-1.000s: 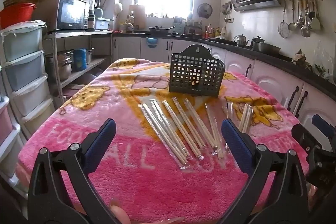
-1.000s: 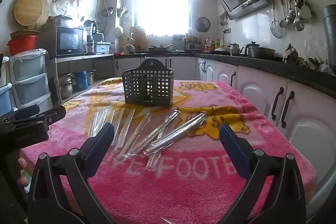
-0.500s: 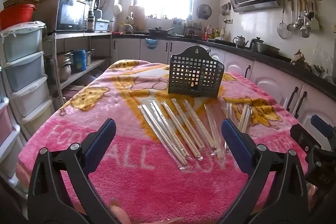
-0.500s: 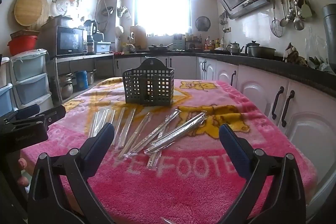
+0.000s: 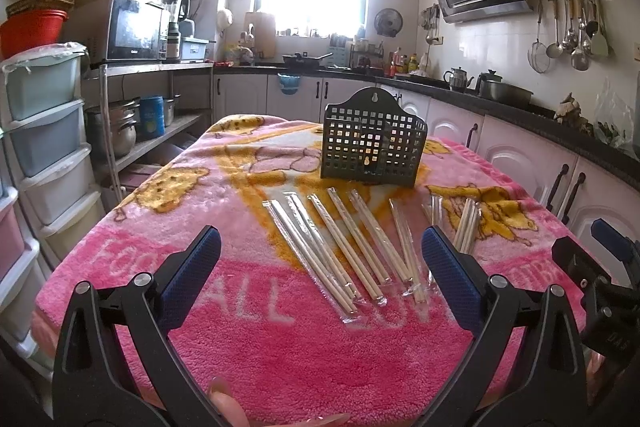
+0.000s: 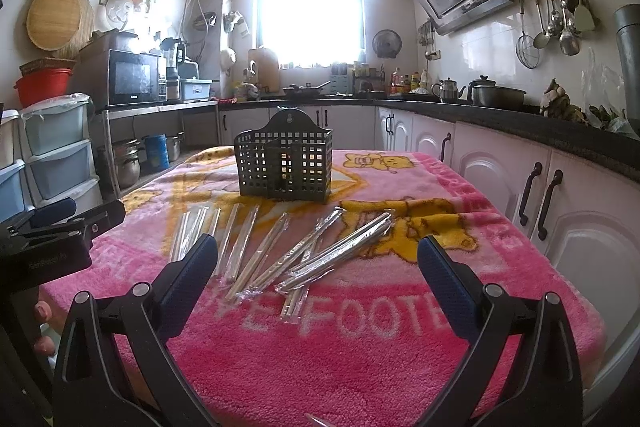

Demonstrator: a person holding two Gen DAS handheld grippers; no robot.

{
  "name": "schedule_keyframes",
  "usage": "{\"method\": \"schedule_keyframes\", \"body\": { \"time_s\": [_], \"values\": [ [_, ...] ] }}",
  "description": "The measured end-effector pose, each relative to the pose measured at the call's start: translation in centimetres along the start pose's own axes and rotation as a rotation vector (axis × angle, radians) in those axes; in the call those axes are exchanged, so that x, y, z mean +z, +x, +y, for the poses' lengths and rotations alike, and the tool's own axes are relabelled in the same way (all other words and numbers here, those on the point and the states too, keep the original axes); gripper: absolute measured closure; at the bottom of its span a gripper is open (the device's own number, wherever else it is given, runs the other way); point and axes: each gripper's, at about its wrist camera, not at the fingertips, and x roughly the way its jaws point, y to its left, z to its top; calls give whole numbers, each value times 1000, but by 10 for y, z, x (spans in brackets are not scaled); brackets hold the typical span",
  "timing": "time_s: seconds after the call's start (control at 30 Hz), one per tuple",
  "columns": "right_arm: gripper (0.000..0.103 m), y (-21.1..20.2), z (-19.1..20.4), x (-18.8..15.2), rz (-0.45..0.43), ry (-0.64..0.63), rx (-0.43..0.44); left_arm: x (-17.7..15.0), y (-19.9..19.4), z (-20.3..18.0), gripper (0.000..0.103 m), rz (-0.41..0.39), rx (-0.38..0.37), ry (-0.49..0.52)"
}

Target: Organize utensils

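Observation:
Several pairs of wooden chopsticks in clear wrappers (image 5: 340,251) (image 6: 276,251) lie spread on a table under a pink blanket (image 5: 248,355) (image 6: 360,367). Behind them a dark perforated plastic utensil holder (image 5: 372,151) (image 6: 286,165) stands upright, with nothing visible inside. My left gripper (image 5: 320,275) hovers open over the near edge, short of the chopsticks. My right gripper (image 6: 318,279) is open too, just before the wrapped pairs, and nothing sits between its fingers. Each gripper shows at the edge of the other's view: the right gripper's body (image 5: 600,279), the left gripper's body (image 6: 52,239).
White cabinets (image 6: 560,211) under a dark counter run close along the table's right side. Stacked plastic drawers (image 5: 44,147) and a metal shelf with pots (image 5: 132,131) stand on the left. A person's fingertips (image 5: 224,403) show at the bottom.
Both grippers have stayed open and almost still. The left view has shifted very slightly; chopsticks and holder have not moved.

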Motion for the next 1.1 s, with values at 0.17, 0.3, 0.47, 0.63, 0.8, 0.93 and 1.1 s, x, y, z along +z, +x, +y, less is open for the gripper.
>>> {"method": "schedule_keyframes", "body": {
  "time_s": [0.17, 0.3, 0.47, 0.63, 0.8, 0.93, 1.1],
  "values": [
    [6, 0, 1, -1, -1, 1, 1, 0, 0, 0, 11, -2, 0, 0],
    [6, 0, 1, -1, 1, 0, 1, 0, 0, 0, 11, 1, -1, 1],
    [6, 1, 1, -2, 3, -1, 3, 0, 0, 0, 11, 0, -1, 0],
    [6, 2, 1, -3, 4, -2, 6, 2, -1, 1, 11, 1, -2, -3],
    [6, 3, 2, -4, 10, -5, 7, 1, -1, 0, 11, 1, -2, -1],
    [6, 5, 2, -4, 18, -4, 7, 1, 2, 2, 11, 13, -3, -6],
    [6, 12, 4, -3, 41, -17, 16, -2, 9, 6, 11, 25, 3, -17]
  ]
}}
